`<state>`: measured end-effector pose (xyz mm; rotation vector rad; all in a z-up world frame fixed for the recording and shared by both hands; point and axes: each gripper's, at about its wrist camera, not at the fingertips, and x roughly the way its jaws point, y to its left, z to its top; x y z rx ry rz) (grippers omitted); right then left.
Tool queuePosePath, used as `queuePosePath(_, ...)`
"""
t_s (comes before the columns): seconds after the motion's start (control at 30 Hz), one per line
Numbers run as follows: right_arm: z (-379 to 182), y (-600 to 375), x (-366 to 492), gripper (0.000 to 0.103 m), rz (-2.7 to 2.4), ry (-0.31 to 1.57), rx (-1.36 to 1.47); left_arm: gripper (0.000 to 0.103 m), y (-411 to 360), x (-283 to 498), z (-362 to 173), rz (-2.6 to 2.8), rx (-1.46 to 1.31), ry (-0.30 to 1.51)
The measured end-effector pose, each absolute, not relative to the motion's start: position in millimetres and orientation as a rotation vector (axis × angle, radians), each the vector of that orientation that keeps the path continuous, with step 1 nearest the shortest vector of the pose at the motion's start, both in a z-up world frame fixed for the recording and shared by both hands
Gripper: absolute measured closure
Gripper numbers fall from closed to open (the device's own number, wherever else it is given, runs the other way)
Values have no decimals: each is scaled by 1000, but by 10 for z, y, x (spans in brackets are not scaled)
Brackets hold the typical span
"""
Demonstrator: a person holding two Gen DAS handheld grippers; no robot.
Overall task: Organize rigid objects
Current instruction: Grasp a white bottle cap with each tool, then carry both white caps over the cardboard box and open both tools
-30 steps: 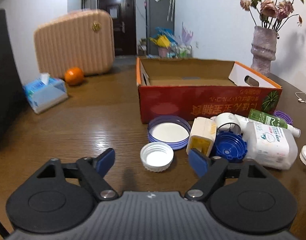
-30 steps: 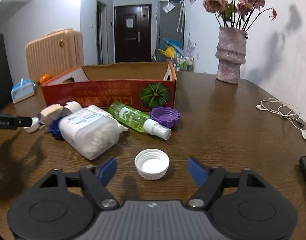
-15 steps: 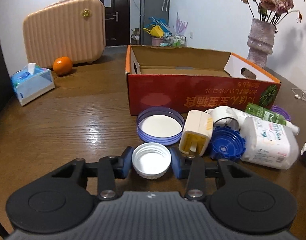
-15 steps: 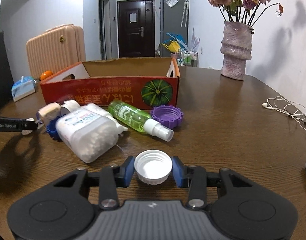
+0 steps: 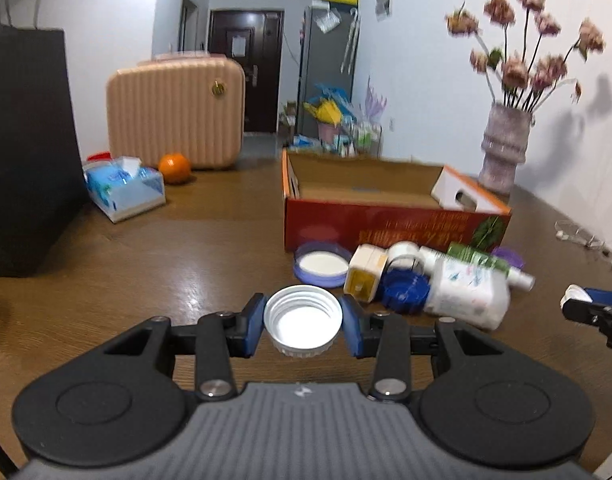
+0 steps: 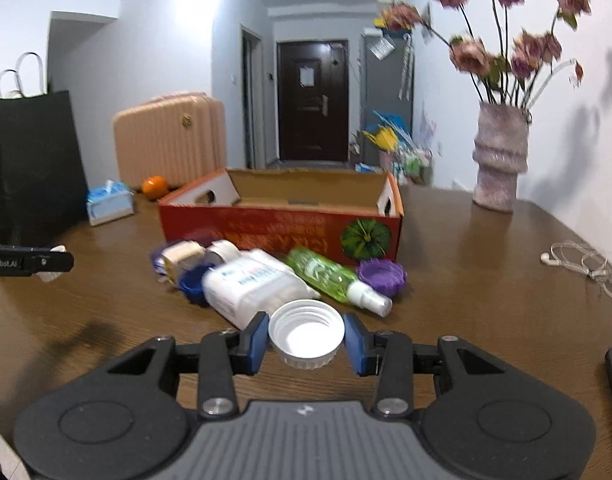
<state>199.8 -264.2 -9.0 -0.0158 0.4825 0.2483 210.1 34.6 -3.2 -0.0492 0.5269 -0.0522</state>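
Your cardboard box [image 5: 394, 220] sits open-topped on the wooden table [image 5: 185, 248], and the part of its floor that shows holds nothing; its red front wall faces you, its long axis running left to right across both views. Your left gripper [image 5: 302, 322] is closed on a white cap [image 5: 302, 320], blue pads pressed to either side of the rim, the cap's open mouth facing up and held above the table in front of the box. Your right gripper [image 6: 306, 334] clamps a second white cap [image 6: 306, 332] the same way, mouth up, just in front of the clutter. That clutter lies against the box's front wall: a lavender lid [image 5: 321, 266] with its white inside facing up, a cream-and-yellow container [image 5: 364, 274] on its side, a blue cap [image 5: 404, 288], and a white bottle [image 6: 249, 284] lying down with its long axis angled toward the box. Beside it a green spray bottle [image 6: 326, 274] also lies flat, nozzle pointing toward you and to the right, just beside a purple cap [image 6: 382, 276]. A vase [image 6: 500, 164] of flowers stands upright behind the box to the right.
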Motion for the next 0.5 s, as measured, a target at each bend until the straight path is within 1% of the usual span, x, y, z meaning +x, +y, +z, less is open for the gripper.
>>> queuePosePath(0.13,22,-2697,1913,64,254,458,-22,63,304,1919,114,-41,-50,473)
queuePosePath(0.27,173,-2787,1978,64,254,441,-13,63,232,1922,229,-52,-50,443)
queuePosePath(0.4,315,-2885,2172,64,252,418,19,63,181,2092,339,-56,-42,409)
queuePosePath(0.5,427,-2926,2526,64,265,419,31,63,152,2379,397,-68,-30,407)
